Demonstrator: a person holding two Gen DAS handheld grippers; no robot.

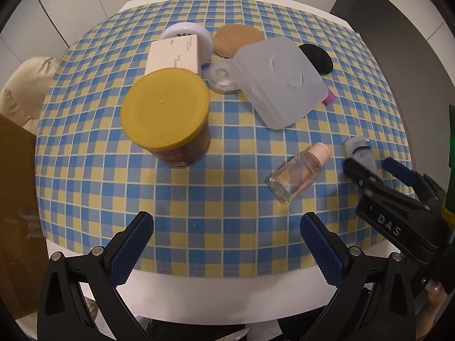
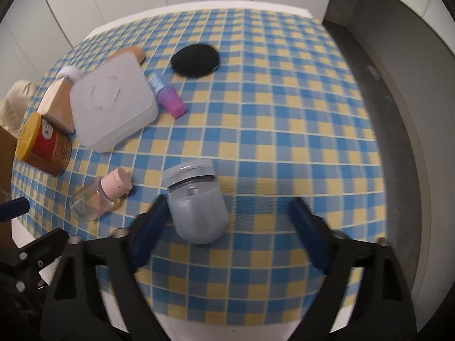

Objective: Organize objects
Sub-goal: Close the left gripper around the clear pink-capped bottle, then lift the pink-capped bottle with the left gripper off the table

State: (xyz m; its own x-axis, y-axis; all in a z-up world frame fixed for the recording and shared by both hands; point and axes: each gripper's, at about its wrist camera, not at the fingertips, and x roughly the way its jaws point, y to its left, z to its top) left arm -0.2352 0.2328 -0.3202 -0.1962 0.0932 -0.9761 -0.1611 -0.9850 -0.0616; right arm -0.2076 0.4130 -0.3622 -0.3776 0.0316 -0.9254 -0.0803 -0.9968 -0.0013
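My right gripper [image 2: 229, 203] is open and straddles a frosted grey container [image 2: 196, 201] lying on the checked cloth [image 2: 284, 130]. Its left pad is at the container's side and its right pad stands well clear. The same gripper [image 1: 369, 163] shows at the right of the left wrist view, by that container [image 1: 358, 147]. My left gripper [image 1: 226, 221] hangs open over bare cloth near the front edge, with nothing between its fingers. A clear bottle with a pink cap [image 1: 295, 176] lies just ahead of it to the right. A yellow-lidded can [image 1: 165, 108] stands ahead to the left.
A translucent lidded box [image 1: 280, 82] sits mid-table with a purple mini bottle [image 2: 169, 99] beside it. Behind are a white carton [image 1: 175, 55], a white round case [image 1: 203, 39], a tan pad [image 1: 237, 39], a black pad [image 2: 194, 59] and a small clear jar [image 1: 223, 78]. The table edge runs close below both grippers.
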